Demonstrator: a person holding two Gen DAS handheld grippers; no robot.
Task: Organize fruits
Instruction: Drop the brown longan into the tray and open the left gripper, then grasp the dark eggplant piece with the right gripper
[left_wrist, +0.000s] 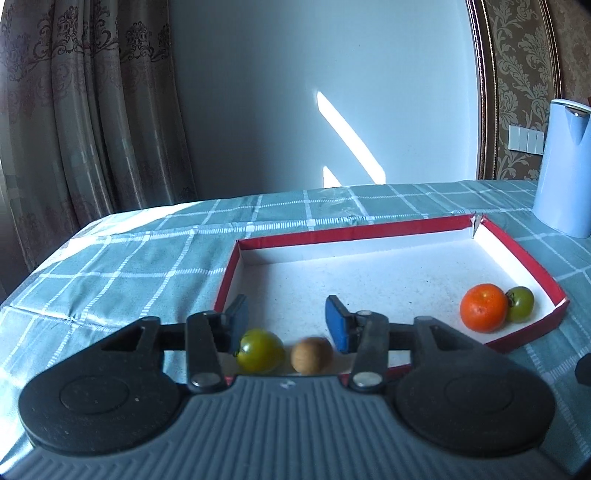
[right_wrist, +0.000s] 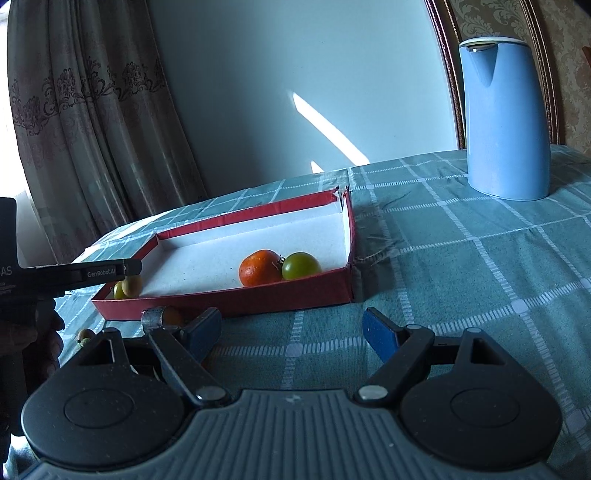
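Note:
A shallow red box (left_wrist: 524, 254) with a white floor lies on the checked cloth. In it sit an orange (left_wrist: 484, 306) touching a green tomato (left_wrist: 520, 303) at the right corner, and a second green tomato (left_wrist: 260, 350) beside a small brown round fruit (left_wrist: 311, 355) at the near edge. My left gripper (left_wrist: 286, 319) is open above those two, holding nothing. My right gripper (right_wrist: 293, 330) is open and empty over the cloth in front of the box (right_wrist: 229, 301). The orange (right_wrist: 259, 273) and green tomato (right_wrist: 301, 265) also show in the right wrist view.
A tall blue kettle (right_wrist: 504, 118) stands at the back right of the table. Small fruits (right_wrist: 85, 335) and a grey cylinder (right_wrist: 153, 319) lie on the cloth left of my right gripper. The left gripper's body (right_wrist: 70, 275) reaches over the box's left corner.

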